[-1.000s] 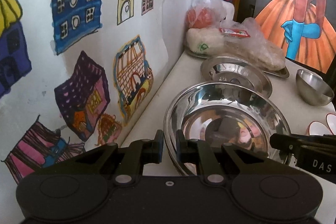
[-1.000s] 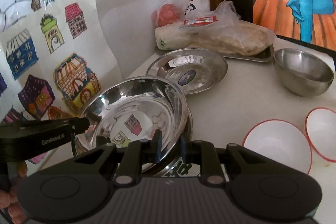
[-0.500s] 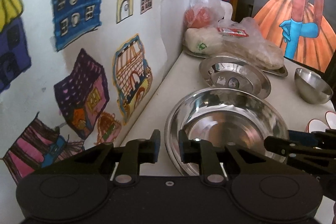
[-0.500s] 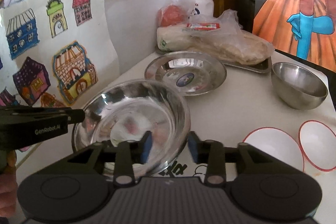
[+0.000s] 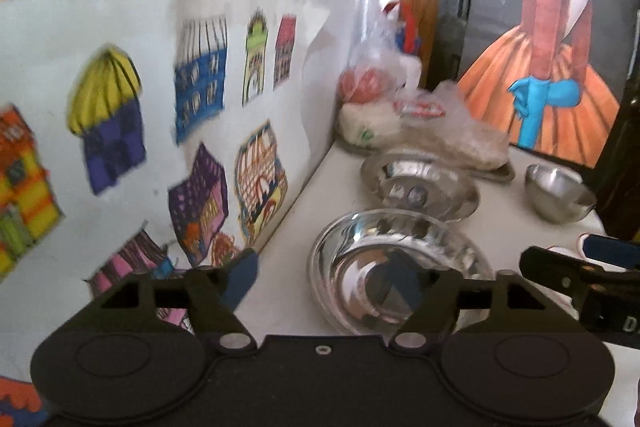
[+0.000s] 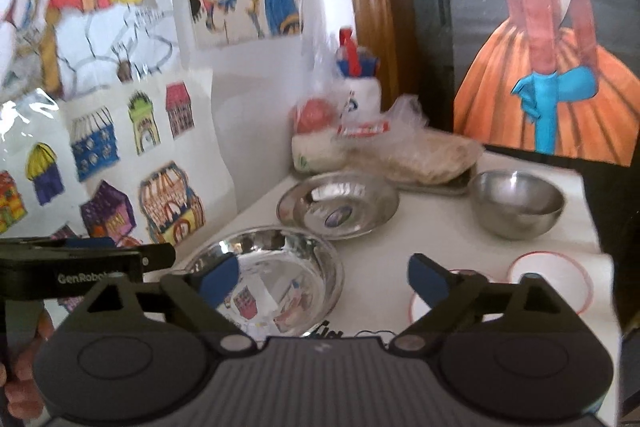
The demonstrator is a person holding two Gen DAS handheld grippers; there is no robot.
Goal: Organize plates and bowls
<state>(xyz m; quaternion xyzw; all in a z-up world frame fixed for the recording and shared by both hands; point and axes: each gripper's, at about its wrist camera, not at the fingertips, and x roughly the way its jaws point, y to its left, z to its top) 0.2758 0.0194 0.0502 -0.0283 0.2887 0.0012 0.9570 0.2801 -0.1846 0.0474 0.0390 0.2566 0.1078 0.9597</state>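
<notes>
A large shiny steel plate lies flat on the white table near the wall. My left gripper hangs over its near left rim, jaws opening, with nothing pressed between the pads. My right gripper hovers over its near right rim, jaws also opening wide and gripping nothing. Behind it sits a second steel plate. A steel bowl stands to the right. Two white bowls with red rims lie at the near right, one partly hidden by my right finger.
A wall of coloured drawings runs along the left. Plastic bags of food on a metal tray and a red-capped bottle fill the back corner. A painting of an orange dress leans at the back right. A hand holds the left gripper.
Both grippers were shut on the big steel plate's rim; they have let go, opened wide and drawn back and up. The plate now rests on the table.
</notes>
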